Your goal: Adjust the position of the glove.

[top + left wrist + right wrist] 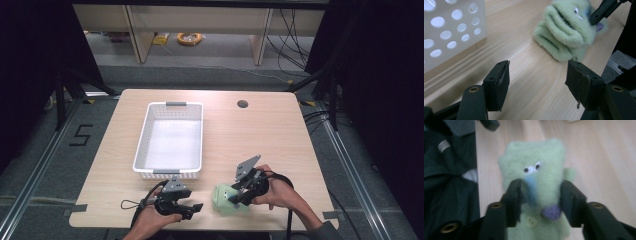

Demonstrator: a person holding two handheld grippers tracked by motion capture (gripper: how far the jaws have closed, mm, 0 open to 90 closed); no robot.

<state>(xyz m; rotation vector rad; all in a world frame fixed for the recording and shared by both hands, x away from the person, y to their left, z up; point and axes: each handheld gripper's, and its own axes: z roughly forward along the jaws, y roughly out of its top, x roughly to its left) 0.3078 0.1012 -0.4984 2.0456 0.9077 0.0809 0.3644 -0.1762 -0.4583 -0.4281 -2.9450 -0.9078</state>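
A pale green plush toy (224, 199) with small eyes, a blue nose and a purple patch lies near the table's front edge. In the right gripper view the toy (534, 155) faces the camera, and my right gripper (540, 195) stands open with its lower body between the jaws. From above, that right gripper (236, 196) reaches the toy from its right. My left gripper (194, 210) rests just left of the toy, open and empty. Seen from the left gripper (537, 82), the toy (564, 27) lies a short way beyond its jaws.
A white perforated basket (150, 135) with nothing in it stands on the wooden table (260, 135), left of centre; its wall (454, 30) is close to my left gripper. A cable hole (242, 104) sits near the far edge. Dark clothing (451, 195) lies beside the toy.
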